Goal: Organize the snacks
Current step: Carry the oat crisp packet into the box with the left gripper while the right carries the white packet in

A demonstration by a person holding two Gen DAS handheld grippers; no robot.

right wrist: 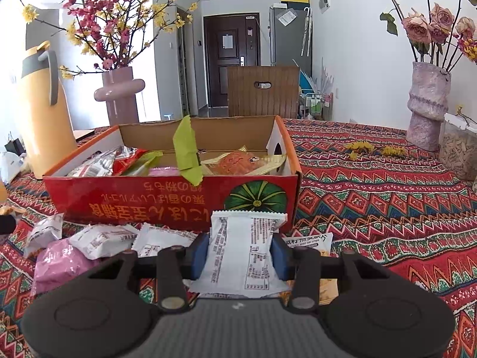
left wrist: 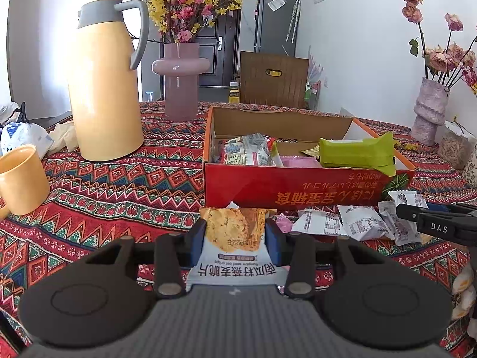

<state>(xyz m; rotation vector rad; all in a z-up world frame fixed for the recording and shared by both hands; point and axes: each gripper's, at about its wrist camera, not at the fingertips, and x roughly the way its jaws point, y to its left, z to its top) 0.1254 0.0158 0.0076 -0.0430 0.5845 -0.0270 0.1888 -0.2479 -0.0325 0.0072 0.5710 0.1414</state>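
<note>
Before one red box [right wrist: 167,205], two grippers, left fingers [left wrist: 198,238] clamping one oat-crisp packet [left wrist: 234,238], right fingers [right wrist: 199,250] clamping one white packet [right wrist: 243,253].

Home living room: patterned tablecloth [left wrist: 119,185], flower vases [left wrist: 180,89], thermos jug [left wrist: 104,89], entry door [right wrist: 231,59], fridge [right wrist: 290,35].

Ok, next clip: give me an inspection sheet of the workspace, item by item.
Surface: patterned tablecloth, red zigzag bands.
Job's things: red box, open, holding several snack packets; green packet leaning over its front edge.
Clutter: loose white packets and a pink packet before the box.
Grippers: left tongs shut on an oat crisp packet; right tongs shut on a white packet.
Cables: nothing seen.
Surroundings: yellow flask, yellow mug, two flower vases, chair, door.
</note>
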